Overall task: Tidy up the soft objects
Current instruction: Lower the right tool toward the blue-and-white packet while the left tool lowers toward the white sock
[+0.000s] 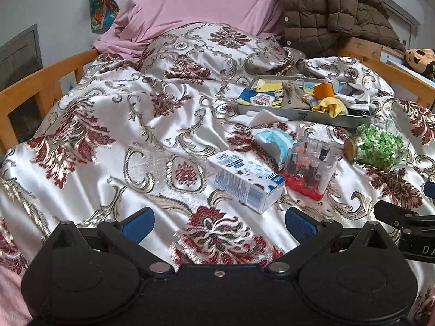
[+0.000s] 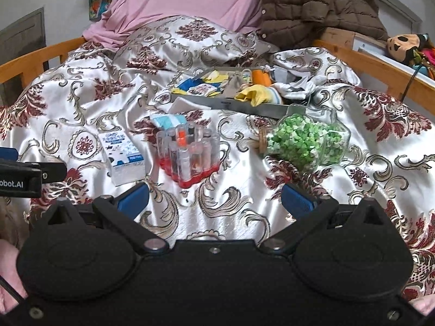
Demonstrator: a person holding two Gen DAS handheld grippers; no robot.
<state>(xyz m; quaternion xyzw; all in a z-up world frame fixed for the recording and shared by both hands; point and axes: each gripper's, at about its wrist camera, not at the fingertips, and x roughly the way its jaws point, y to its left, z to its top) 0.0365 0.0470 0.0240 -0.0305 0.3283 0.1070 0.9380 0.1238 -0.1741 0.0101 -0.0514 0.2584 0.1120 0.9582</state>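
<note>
Open bedspread on my left, clutter blocking the right

Ahead of my left tongs [image 1: 218,224], spread wide with nothing between them, the bedspread [image 1: 108,125] lies bare up to the pink pillow [image 1: 195,2]. Toward the grey tray [image 1: 304,114] the way is barred by a carton [image 1: 244,180], a clear vial case [image 1: 310,168] and a teal cloth [image 1: 274,141] close together. Before my right tongs [image 2: 214,197], also wide apart, a jar of green bits [image 2: 307,141] lies just beside the tray, with a gap of bare bedspread between it and the case.

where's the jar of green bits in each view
Left wrist view: the jar lies on its side at right of middle, below the metal tray.
Right wrist view: the jar lies right of centre.
Shared landmark: the metal tray just behind it.
</note>
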